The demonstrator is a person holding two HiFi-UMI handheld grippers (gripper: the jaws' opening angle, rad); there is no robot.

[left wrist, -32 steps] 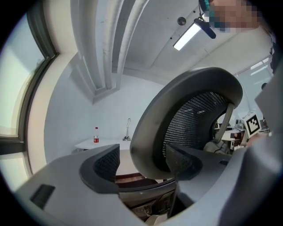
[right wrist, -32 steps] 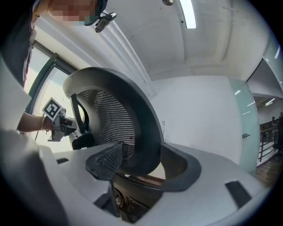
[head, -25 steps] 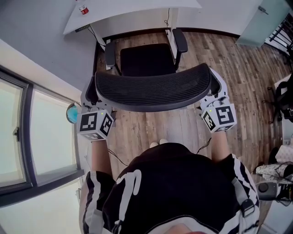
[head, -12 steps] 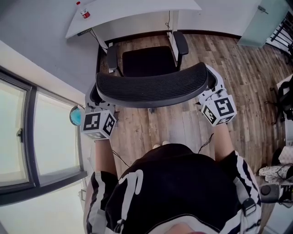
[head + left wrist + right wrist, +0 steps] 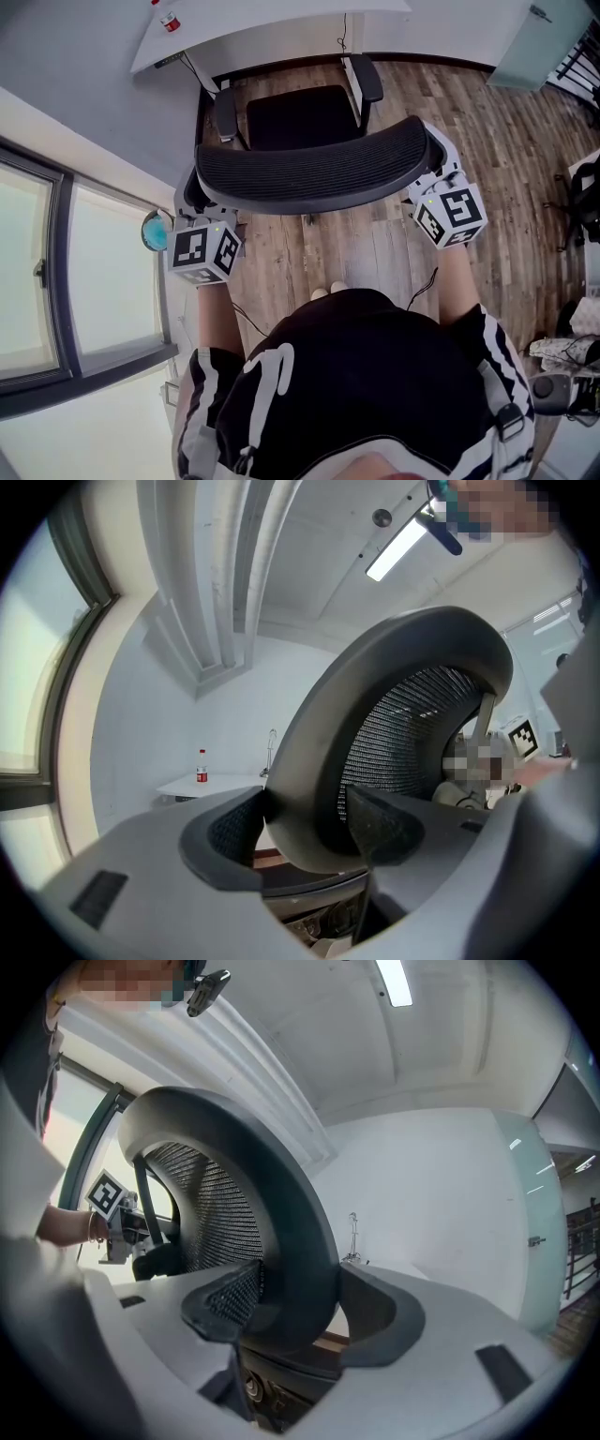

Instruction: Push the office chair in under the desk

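Now, your left gripper [image 5: 309, 817] jaws, just closing, and right gripper [image 5: 300, 1307] jaws each clamp an end of the backrest [image 5: 314, 173]; the office chair [image 5: 305, 122] is only at the counter [image 5: 272, 23] edge; push unevenly and it may swivel, armrests [image 5: 371, 80] striking that counter.

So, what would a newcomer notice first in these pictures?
The black mesh backrest spans the middle of the head view. The left gripper, whose jaws have just been closing, and the right gripper are each clamped on one end of it. Beyond it stands the white desk, with a bottle at its left end.
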